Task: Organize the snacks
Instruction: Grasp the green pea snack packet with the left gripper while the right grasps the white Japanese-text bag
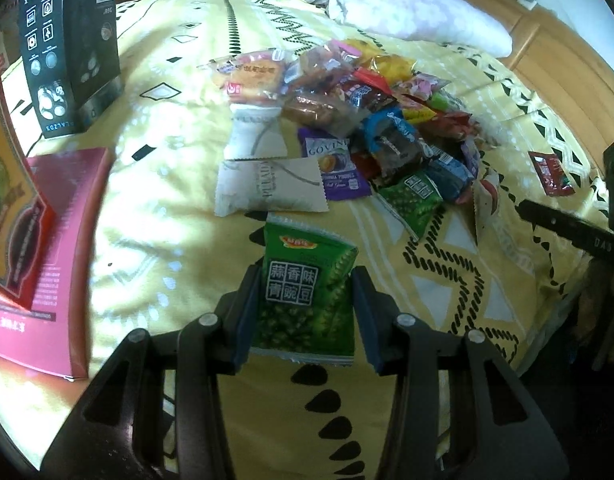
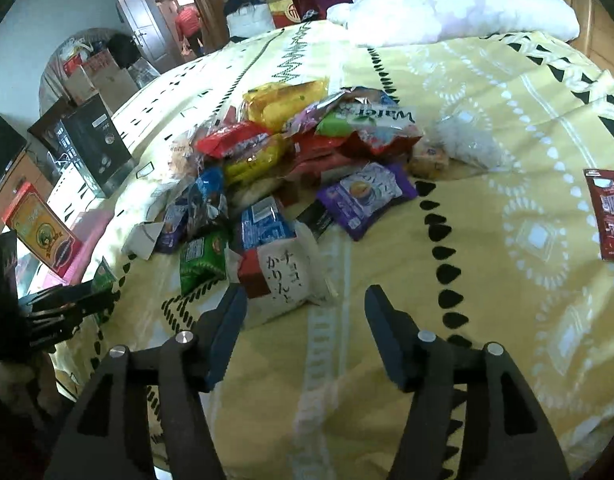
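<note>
My left gripper (image 1: pixel 305 280) is shut on a green pea snack packet (image 1: pixel 307 288) and holds it above the yellow bedspread (image 1: pixel 167 240), near the front edge. A pile of mixed snack packets (image 1: pixel 367 120) lies ahead on the bed; it also shows in the right wrist view (image 2: pixel 291 168). My right gripper (image 2: pixel 305 300) is open and empty, just in front of a white and red packet (image 2: pixel 279 276) at the pile's near edge. The left gripper (image 2: pixel 67 308) shows at the left of the right wrist view.
A pink box (image 1: pixel 63 240), a red and gold box (image 1: pixel 7 200) and a black box (image 1: pixel 71 48) stand at the left. A lone red packet (image 2: pixel 609 212) lies to the right. A white pillow (image 1: pixel 411 8) lies at the far end of the bed.
</note>
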{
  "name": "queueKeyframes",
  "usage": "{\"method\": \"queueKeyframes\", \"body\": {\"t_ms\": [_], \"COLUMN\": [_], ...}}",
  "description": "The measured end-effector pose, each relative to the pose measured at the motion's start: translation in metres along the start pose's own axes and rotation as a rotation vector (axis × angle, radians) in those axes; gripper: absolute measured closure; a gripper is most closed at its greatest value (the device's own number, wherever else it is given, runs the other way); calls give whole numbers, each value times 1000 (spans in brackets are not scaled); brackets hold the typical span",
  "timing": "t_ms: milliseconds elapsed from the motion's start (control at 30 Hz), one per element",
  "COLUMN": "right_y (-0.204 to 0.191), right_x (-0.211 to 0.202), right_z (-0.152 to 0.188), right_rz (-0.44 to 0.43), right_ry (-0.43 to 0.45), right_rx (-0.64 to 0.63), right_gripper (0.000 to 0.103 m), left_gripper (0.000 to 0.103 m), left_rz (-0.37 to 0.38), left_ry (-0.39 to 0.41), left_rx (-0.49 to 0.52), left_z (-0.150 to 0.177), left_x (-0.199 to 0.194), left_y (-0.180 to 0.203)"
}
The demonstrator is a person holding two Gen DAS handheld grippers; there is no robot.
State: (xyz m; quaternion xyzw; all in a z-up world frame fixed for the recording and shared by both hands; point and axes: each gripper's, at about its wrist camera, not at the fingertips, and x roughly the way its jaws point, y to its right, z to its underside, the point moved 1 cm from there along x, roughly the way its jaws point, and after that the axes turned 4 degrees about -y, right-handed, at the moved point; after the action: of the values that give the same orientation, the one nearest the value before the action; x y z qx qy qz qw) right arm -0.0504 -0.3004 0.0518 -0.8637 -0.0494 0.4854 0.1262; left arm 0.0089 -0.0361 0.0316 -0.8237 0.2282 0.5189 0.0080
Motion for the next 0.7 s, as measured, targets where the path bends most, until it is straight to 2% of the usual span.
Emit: {"method": "queueKeyframes", "body": {"t_ms": [67, 133, 300, 367, 400, 467, 533, 567, 700], "right_y": [3, 2, -7, 2, 9, 31, 47, 51, 50], "right_x": [5, 14, 26, 23, 22, 33, 51, 58, 70], "right_z": [4, 7, 7, 7, 7, 13, 20, 21, 10], "right_rz": [-40, -98, -78, -113, -195, -422, -507, -508, -478], "right_ry": [0, -5, -5, -7, -6, -31, -53, -49, -18], "right_rx": [57, 93, 78, 161, 239, 487, 677, 733, 756], "right_gripper": [18, 17, 17, 17, 17, 18, 22, 25, 27], "left_gripper": [57, 56, 56, 56, 56, 56, 56, 56, 56], "left_rz": [7, 12, 10, 9, 16, 19, 27, 29, 35], "left_ry": [3, 2, 8, 11, 9, 8, 10, 12, 22], "left_rx": [4, 10, 9, -8, -19, -24, -16, -11, 3], "left_z": [0, 0, 0, 0, 0, -1, -2, -3, -3], "left_x": [0, 0, -3, -4, -4, -3, -4, -5, -9], "left_y": [1, 3, 1, -3, -4, -4, 0, 2, 5]}}
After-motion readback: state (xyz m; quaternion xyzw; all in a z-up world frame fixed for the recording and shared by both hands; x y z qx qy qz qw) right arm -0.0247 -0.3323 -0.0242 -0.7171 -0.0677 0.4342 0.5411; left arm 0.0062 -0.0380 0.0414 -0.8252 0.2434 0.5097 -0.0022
